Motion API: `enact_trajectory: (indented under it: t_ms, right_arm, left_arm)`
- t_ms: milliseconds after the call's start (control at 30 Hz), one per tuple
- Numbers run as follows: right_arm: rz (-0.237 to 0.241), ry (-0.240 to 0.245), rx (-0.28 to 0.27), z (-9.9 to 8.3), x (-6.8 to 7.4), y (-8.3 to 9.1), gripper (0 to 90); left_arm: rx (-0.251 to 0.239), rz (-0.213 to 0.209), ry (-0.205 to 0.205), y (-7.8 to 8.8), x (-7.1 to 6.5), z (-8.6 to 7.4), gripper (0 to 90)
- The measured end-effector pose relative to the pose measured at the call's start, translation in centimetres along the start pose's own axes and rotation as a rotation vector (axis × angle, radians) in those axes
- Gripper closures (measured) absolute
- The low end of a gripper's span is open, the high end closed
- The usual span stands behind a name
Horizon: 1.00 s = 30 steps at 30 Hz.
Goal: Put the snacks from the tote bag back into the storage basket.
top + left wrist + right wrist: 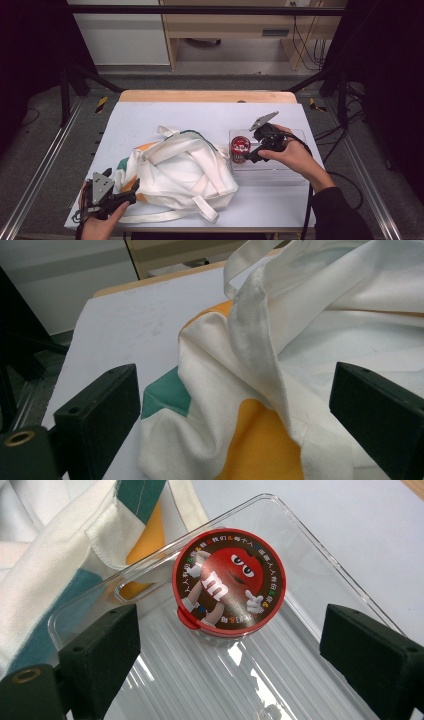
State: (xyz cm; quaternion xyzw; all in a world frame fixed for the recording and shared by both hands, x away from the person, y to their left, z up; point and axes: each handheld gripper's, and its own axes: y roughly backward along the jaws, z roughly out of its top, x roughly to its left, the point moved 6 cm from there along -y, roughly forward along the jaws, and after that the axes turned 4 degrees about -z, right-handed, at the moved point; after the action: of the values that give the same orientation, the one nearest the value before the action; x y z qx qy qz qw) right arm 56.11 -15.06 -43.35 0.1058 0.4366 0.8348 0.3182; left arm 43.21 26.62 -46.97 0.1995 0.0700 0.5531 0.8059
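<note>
A white cloth bag (pixel 175 172) with green and orange patches and long straps lies crumpled in the middle of the table. My left gripper (pixel 130 194) is at the bag's near left corner. In the left gripper view this gripper (pixel 235 390) stands open, with the bag's cloth (pixel 260 365) lying between the jaws. A small can with a red cartoon lid (pixel 239 148) stands at the left end of a clear plastic tray (pixel 280 170). My right gripper (pixel 254 154) hovers just right of the can. In the right gripper view this gripper (pixel 227 640) is open, and the can (pixel 229 580) sits just ahead of the jaws.
The white tabletop (pixel 150 115) has bare room behind the bag and to its left. The clear tray (pixel 320 575) touches the bag's right side. A metal frame and cables surround the table, with wooden furniture beyond its far edge.
</note>
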Motion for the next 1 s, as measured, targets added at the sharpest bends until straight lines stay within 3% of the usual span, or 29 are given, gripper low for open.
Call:
enact_trajectory:
  t_ms: [600, 933, 1000]
  right_arm:
    - [-0.047, -0.043, -0.031, 0.5, 1.2, 1.9, 9.4]
    - [-0.08, -0.127, -0.083, 1.6, 2.3, 3.3, 8.3]
    - [-0.106, -0.149, -0.085, 1.9, 2.7, 3.7, 8.4]
  left_arm:
    - [-0.009, 0.006, 0.003, 0.1, 0.1, 0.1, 6.1]
    - [-0.011, 0.007, 0.006, 0.1, 0.1, 0.1, 6.1]
    - [-0.011, 0.007, 0.006, 0.1, 0.1, 0.1, 6.1]
